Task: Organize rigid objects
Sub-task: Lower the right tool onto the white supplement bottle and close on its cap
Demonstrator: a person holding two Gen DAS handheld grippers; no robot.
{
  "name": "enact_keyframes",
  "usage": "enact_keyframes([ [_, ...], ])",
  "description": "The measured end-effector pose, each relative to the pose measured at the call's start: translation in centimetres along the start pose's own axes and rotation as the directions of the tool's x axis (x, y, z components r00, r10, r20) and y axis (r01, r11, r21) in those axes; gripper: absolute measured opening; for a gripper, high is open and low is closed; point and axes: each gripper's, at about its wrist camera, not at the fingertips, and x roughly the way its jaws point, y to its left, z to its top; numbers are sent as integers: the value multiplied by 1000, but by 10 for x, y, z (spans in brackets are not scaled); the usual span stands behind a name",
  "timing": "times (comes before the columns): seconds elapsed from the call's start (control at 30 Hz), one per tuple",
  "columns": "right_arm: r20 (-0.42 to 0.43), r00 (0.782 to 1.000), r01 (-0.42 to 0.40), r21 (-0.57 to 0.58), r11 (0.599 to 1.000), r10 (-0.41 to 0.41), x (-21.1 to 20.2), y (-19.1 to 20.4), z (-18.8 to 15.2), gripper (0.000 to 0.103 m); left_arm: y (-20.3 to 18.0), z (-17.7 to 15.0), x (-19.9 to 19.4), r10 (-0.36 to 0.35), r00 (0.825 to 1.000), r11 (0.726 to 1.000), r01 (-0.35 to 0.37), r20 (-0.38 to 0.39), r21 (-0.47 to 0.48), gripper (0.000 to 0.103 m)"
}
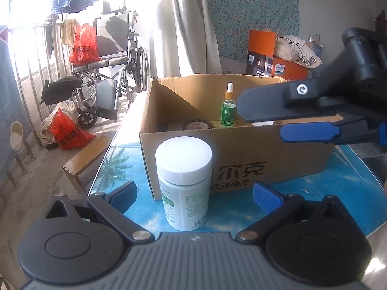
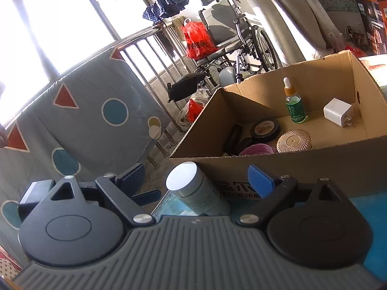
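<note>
Standing between the spread blue-padded fingers of the left gripper [image 1: 194,191], untouched, the white-capped plastic pill bottle [image 1: 184,183] waits on the blue table [image 1: 350,181], just before the open cardboard box [image 1: 241,154]. That gap suits a straight grasp, I judge. Ahead and rightward, the right gripper [image 2: 197,181] hovers, jaws equally wide (holding nothing), over the box's near rim; beyond it stands a green dropper bottle [image 2: 293,104], probably already sorted.

Harsh daylight floods in from the window [image 2: 55,24] on the left, blowing it out to white and flaring off the white bottle cap [image 1: 183,153], while the box interior [image 2: 241,106] sits in shadow and fisheye curvature bends the edges.
</note>
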Motion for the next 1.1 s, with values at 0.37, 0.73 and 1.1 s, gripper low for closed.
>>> enact_keyframes([
  [0.37,-106,994,-2,97,995,12,62,-8,6,60,13,6,25,-65,997,996,63,-32,-59,79],
  [0.73,-127,992,26,88,996,-15,55,-9,2,38,5,3,16,-63,997,995,60,-39,-75,55],
  [1.1,-100,990,106,105,989,-95,13,-23,1,40,-27,7,13,-158,986,987,156,-48,-38,55],
])
